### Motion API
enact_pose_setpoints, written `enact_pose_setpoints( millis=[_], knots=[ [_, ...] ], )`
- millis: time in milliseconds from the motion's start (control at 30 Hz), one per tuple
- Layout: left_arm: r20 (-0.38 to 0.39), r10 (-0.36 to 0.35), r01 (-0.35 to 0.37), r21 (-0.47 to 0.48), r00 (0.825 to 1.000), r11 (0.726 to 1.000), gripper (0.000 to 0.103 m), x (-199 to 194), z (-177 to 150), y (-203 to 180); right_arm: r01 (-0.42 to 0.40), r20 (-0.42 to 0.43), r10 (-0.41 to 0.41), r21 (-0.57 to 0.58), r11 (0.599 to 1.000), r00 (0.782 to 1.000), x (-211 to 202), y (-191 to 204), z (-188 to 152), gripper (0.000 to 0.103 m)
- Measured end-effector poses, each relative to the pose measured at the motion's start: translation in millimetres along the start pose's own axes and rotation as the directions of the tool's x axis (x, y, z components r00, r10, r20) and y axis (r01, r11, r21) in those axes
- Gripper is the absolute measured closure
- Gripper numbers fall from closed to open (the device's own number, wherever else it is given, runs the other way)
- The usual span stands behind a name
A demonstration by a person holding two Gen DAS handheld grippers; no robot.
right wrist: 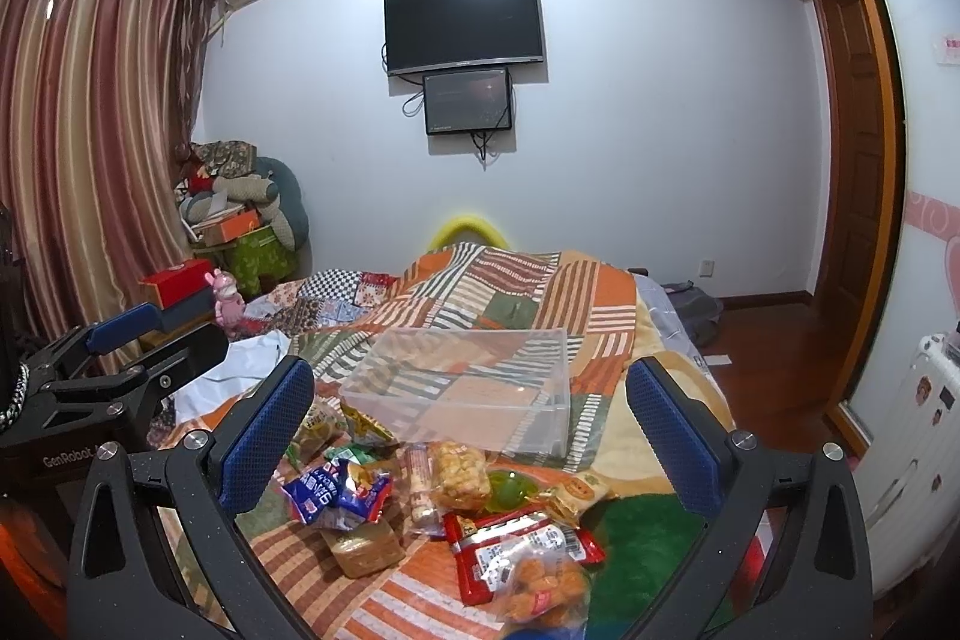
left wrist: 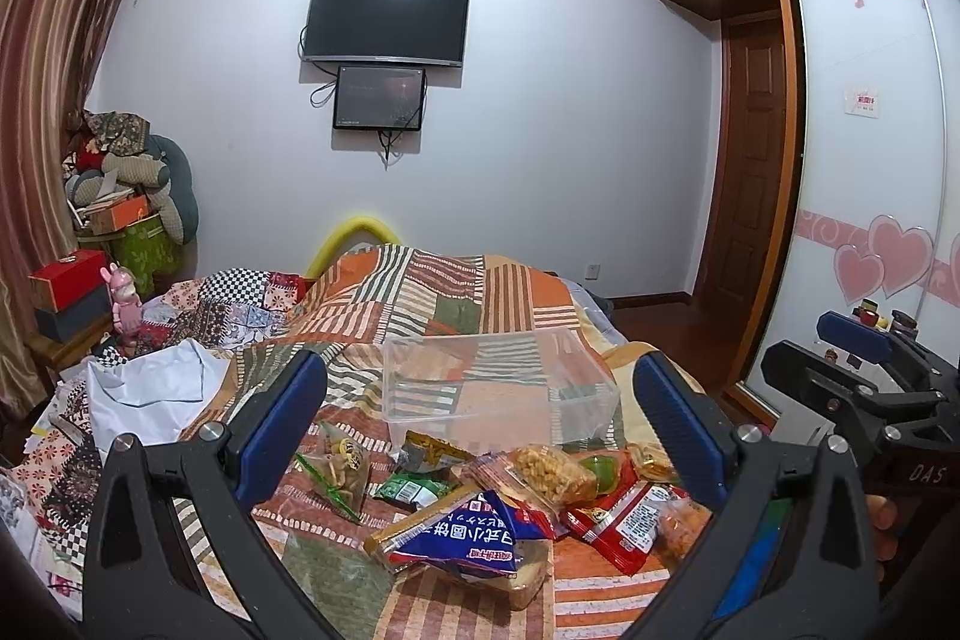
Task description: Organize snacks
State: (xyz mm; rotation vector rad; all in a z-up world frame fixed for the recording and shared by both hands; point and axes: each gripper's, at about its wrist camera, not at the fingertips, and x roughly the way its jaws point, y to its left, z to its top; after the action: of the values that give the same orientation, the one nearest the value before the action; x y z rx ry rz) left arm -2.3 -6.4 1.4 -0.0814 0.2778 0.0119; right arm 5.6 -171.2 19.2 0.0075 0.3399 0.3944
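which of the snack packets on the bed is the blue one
The blue packet with white lettering, lying on a tan bread-like pack at the near edge of the pile, left of the red packet. The others are red, green, orange or clear.
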Motion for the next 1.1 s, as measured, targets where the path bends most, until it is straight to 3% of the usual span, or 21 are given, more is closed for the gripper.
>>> enact_pose_setpoints(
  millis=[1100],
  knots=[
    [-0.006,-0.006,0.006,0.000,1.000,1.000,0.000,-3.8,-2.4,4.7,-0.008,-0.002,0.008,0.014,1.000,1.000,0.4,0.3,0.2,0.000]
  ],
)
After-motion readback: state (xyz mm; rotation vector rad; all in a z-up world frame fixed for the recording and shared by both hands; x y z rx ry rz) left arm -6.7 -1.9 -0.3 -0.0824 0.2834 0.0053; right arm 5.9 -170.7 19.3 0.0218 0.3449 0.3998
